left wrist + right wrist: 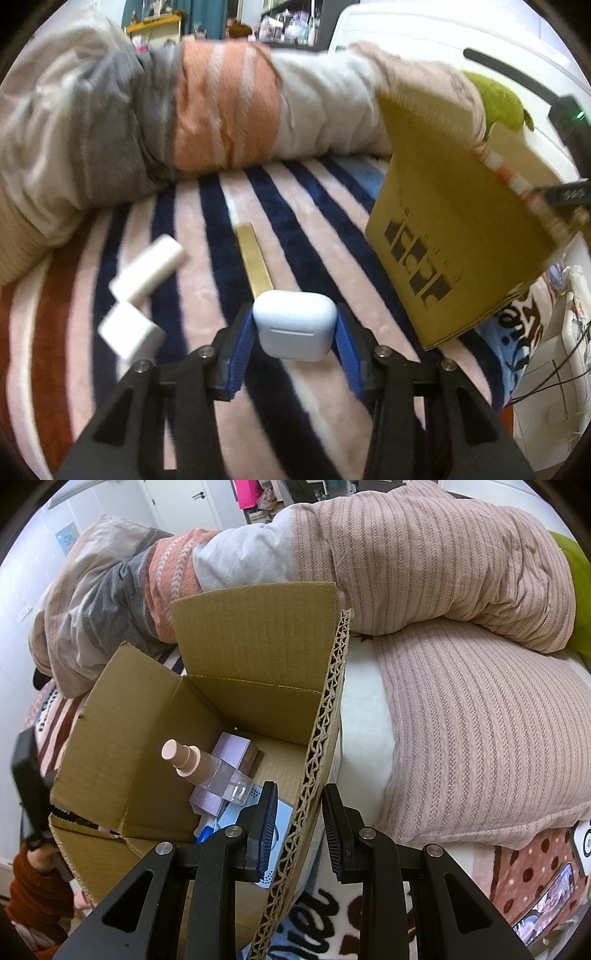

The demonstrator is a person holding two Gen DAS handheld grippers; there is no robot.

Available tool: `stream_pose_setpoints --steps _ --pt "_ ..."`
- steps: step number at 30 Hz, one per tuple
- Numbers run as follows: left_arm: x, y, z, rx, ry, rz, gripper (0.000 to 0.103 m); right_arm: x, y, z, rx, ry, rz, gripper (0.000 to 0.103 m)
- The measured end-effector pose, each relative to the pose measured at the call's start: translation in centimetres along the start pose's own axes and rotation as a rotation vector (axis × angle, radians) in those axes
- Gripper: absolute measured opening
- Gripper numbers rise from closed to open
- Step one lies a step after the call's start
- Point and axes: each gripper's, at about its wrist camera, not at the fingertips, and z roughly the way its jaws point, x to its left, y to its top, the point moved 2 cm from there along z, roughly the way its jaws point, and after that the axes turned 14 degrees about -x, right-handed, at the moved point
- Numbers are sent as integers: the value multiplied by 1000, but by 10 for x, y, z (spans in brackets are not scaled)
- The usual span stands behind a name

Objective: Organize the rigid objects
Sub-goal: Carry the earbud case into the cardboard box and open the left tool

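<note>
Left tongs (295,332) are pinched snugly on the small pale-blue rounded plastic earbud case (294,324), blue pads flat against both its sides, and I've got it lifted over the striped blanket (207,229). Right tongs (300,823) straddle the raised corrugated flap (314,746) of the open brown cardboard box (122,738); the inner pad looks pressed on the card, the outer one seems to stand a little off, so I can't tell if it's truly clamped.

Inside the box I see a clear bottle with a peach cap (201,771), a lilac carton (227,760) and a pale blue packet (280,819).

The box sits to the right of the case, tilted toward me. My call: keep the flap steady and held back, carry the case up over the near wall, level, then lower it onto bare cardboard beside the bottle before easing off. Left of the box lie two white blocks (147,273) and a gold strip (255,262).
</note>
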Motion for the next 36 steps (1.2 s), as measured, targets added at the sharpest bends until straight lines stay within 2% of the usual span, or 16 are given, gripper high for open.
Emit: stream_pose_setpoints --steps 3,8,12,15,19,25,32,36 --pt "0 22 -28 -65 -14 11 40 0 0 0 0 -1 -3 22" --pt "-24 76 -57 -161 -53 62 40 0 0 0 -1 0 -1 22" --pt "-53 108 -66 -205 -102 102 40 0 0 0 -2 2 0 22" --pt "-81 123 -59 -201 -183 108 40 0 0 0 -2 3 1 22" --pt "-111 130 -41 -140 -227 129 40 -1 0 0 -4 7 4 22" --pt "-136 116 6 57 -288 98 40 -2 -1 -2 -8 15 5 22" --pt "-135 100 36 198 -276 60 40 -2 -2 -3 -8 16 0 22" --pt "-139 94 42 222 -269 78 40 -1 -2 -2 -8 18 1 22"
